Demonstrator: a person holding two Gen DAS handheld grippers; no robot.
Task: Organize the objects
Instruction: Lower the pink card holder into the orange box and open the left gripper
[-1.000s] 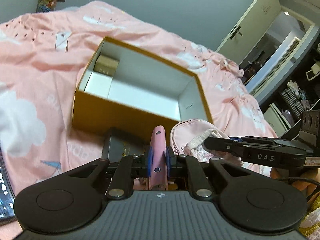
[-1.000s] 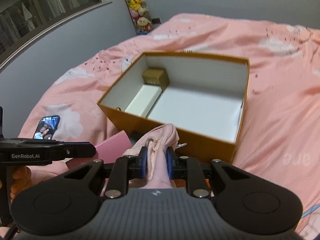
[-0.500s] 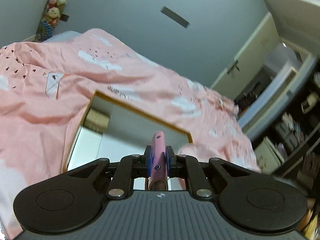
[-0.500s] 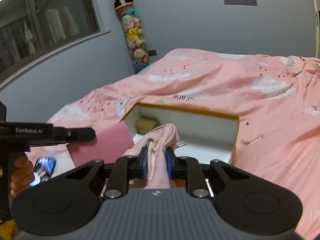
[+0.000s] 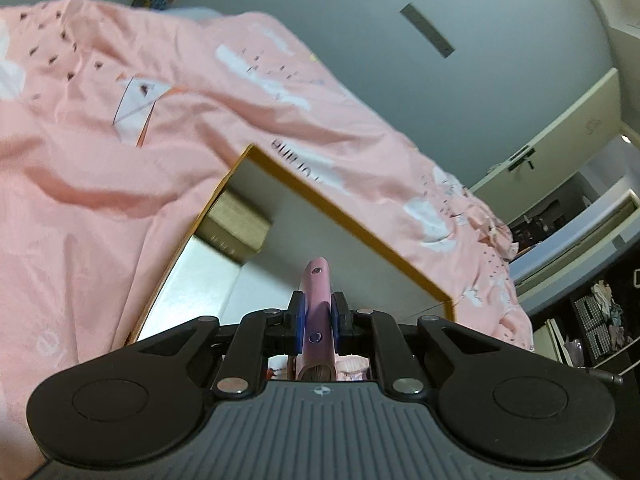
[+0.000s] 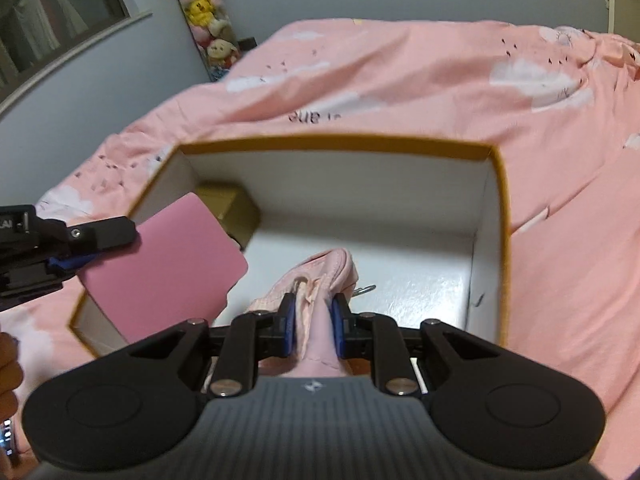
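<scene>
Fingers (image 5: 295, 329) on your left gripper (image 5: 316, 330) are pinching a flat pink card-like case with rounded corners (image 6: 164, 258); from the left wrist view you see it edge-on, rising between the blue pads. Your right gripper (image 6: 312, 326) has its fingers (image 6: 338, 330) pressed onto a soft pale pink fabric pouch (image 6: 320, 276), which bunches up ahead of them, with a small metal clip just to its right.

Both loads hang over the open orange cardboard box with a white lining (image 6: 502, 240), which sits on the pink cloud-print bed cover (image 6: 400, 80). The pouch is above the near middle of the box floor, with bare floor to the far side and right of it. The flat case hangs over the near left corner, its broad face slanted, its long axis running from your left gripper toward the box centre.

A small gold-brown carton (image 6: 236, 210) already stands in the far left corner, just beyond the flat case, and a white slab (image 5: 196, 276) lies near it along the left wall. Judging from this, the left load has the tighter landing; lower the case right of that carton. The pouch looks free to drop straight down. Plush toys (image 6: 204, 12) on the far wall are well apart.
</scene>
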